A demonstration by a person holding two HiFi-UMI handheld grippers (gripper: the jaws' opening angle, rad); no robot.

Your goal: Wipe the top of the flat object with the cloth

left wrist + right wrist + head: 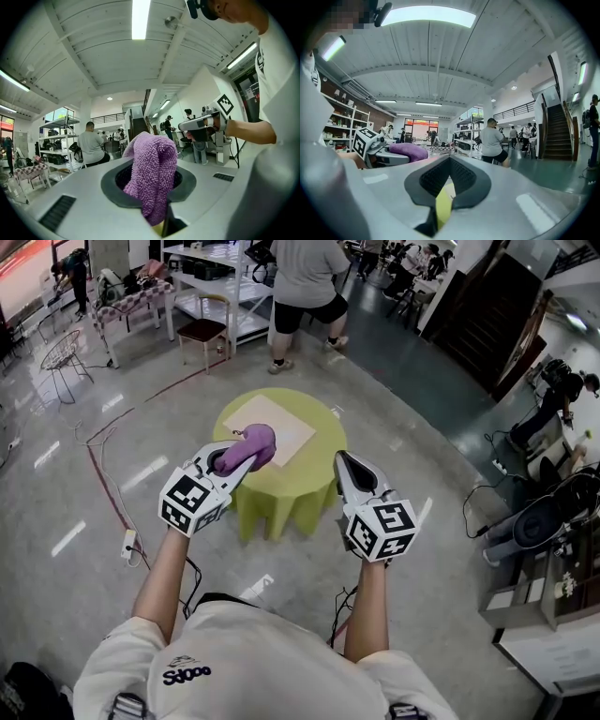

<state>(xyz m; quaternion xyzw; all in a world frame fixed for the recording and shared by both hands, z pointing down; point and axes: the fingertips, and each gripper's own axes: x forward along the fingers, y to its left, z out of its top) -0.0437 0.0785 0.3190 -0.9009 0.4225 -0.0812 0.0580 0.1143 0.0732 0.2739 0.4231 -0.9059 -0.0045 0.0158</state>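
A purple cloth [253,444] is pinched in my left gripper [246,451], which is shut on it above the near left part of the round yellow-green table [281,495]. A beige flat board [270,426] lies on the tabletop just beyond the cloth. In the left gripper view the cloth [152,176] bulges up out of the jaws and hides their tips. My right gripper [343,461] hovers shut and empty at the table's right edge, apart from the board. The right gripper view shows its jaws [447,164] closed, with the cloth [408,151] off to the left.
A person [305,287] stands just beyond the table, with white shelves [220,277] and a small stool [202,334] at the back left. A power strip [128,542] with a red cable lies on the floor at left. Equipment and cables crowd the right side [544,521].
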